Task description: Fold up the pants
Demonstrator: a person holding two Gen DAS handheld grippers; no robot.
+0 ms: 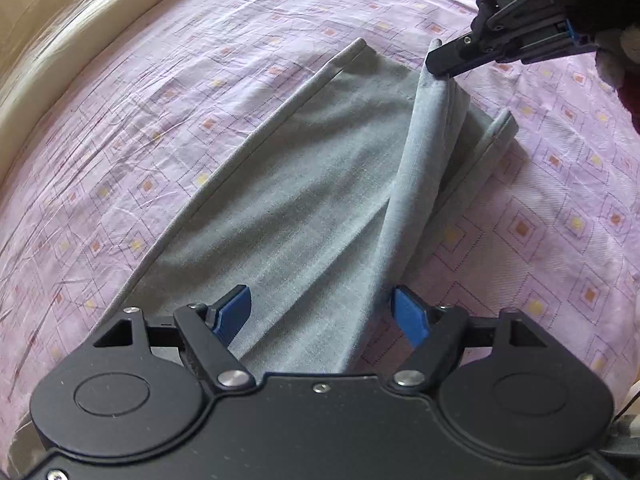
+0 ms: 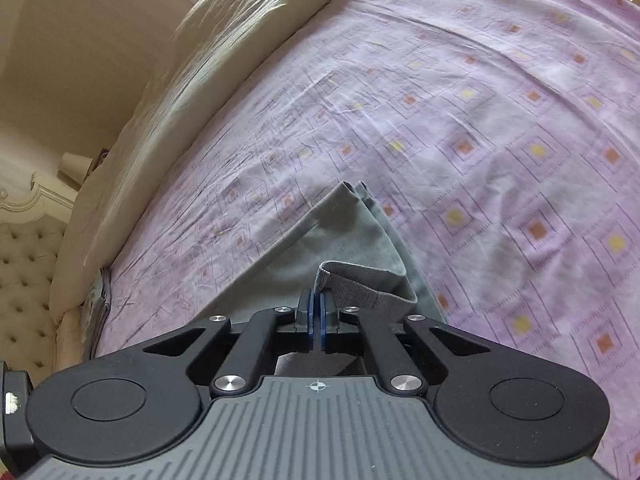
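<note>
Right gripper (image 2: 317, 312) — clamped on pants (image 1: 304, 200) hem fold; left gripper (image 1: 322, 314) — jaws apart above pants, nothing gripped.

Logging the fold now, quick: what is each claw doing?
Left claw: open, holding nothing, above the grey pants.
Right claw: shut on the pants' hem edge, lifted off the bedsheet.

Grey pants (image 1: 304, 184) on a lilac, square-patterned sheet (image 1: 560, 208).
</note>
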